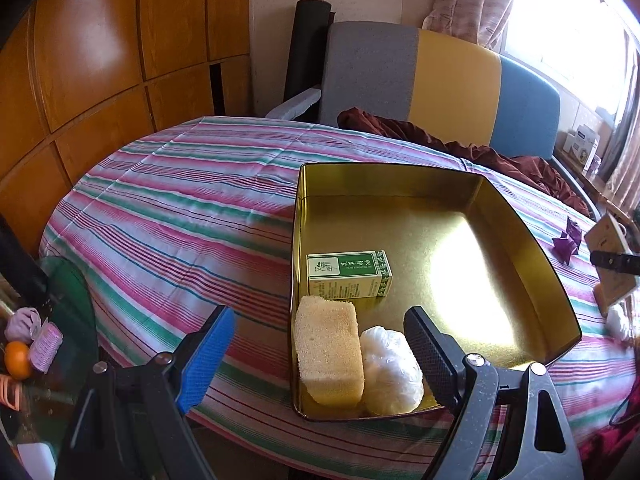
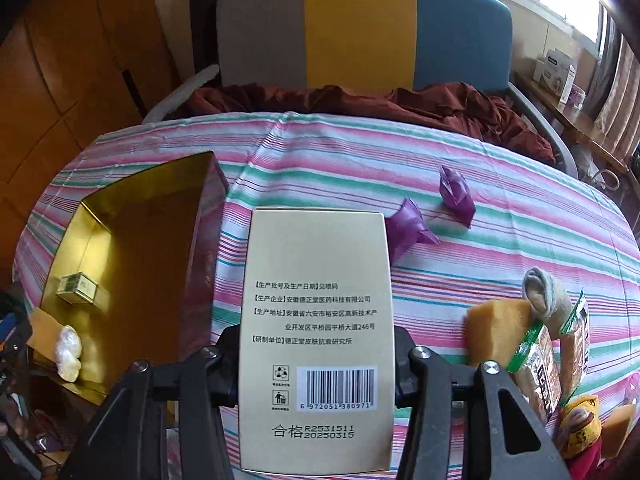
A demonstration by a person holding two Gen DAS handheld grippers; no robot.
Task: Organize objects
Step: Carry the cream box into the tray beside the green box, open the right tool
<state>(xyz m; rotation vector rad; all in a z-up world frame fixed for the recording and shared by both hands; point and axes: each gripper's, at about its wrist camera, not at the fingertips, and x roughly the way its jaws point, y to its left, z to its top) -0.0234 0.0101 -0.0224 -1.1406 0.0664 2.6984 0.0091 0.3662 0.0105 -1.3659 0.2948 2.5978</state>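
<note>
Three items in gold tin (image 1: 532,248): green box (image 1: 348,274); sponge (image 1: 328,354); white bag (image 1: 392,372).

A: What is hard to make out here?

B: In the right wrist view, the cream box (image 2: 316,344) hides the right gripper (image 2: 316,364) fingertips and the striped tablecloth (image 2: 500,232) behind it; its lower end nearly reaches the picture's bottom edge.

A: And the gold tin?

B: The tin (image 2: 96,236) is seen partly there, its near corner running behind dark clutter at the left edge. The green box (image 2: 78,288) inside is too small to read.

A: The other camera?

B: In the left wrist view, the cream box (image 1: 608,264) is cut by the right edge, and window glare washes out part of the tin floor (image 1: 472,272).
</note>
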